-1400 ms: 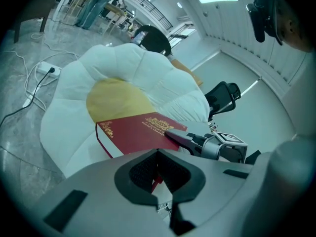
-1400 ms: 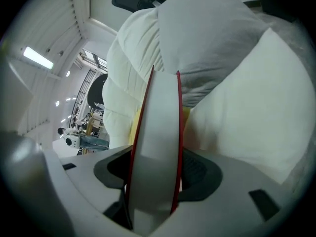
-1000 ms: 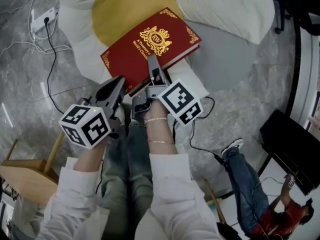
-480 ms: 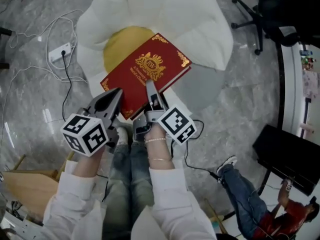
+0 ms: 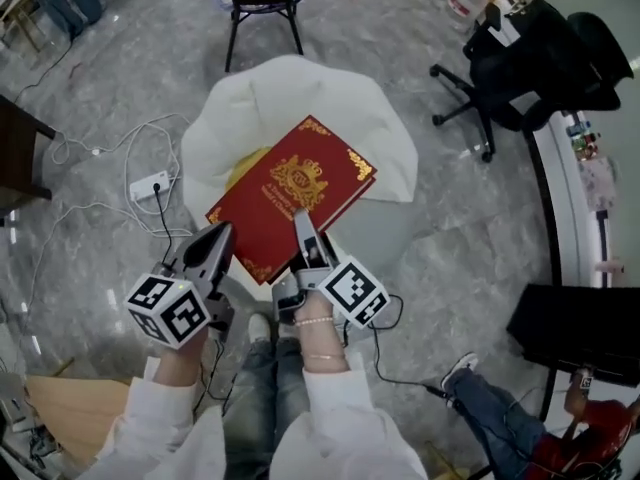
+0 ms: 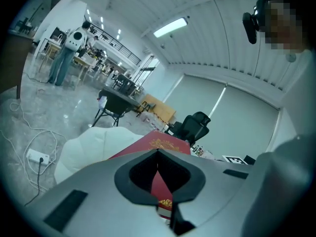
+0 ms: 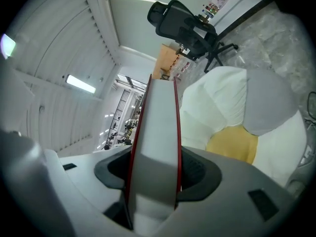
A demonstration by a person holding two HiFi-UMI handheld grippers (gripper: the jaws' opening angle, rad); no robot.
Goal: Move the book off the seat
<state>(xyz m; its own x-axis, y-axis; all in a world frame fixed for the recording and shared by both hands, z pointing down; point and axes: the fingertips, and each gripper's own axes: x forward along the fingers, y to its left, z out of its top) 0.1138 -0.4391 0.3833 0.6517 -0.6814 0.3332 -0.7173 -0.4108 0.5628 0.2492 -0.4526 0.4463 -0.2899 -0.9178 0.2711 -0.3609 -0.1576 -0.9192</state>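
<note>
The right gripper's [image 5: 302, 230] fingers stand wide, clamped on the page edge of the red book [image 5: 290, 198]. The left gripper's [image 5: 221, 236] fingers are drawn together at the book's near corner; whether they pinch it I cannot tell. The book hangs clear above the white seat [image 5: 270, 98] and its yellow cushion [image 5: 240, 164].

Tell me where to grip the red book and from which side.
Its near edge, coming from the person's side. The book is a thin flat slab, so fingers fit over cover and pages there, as the right gripper shows.
</note>
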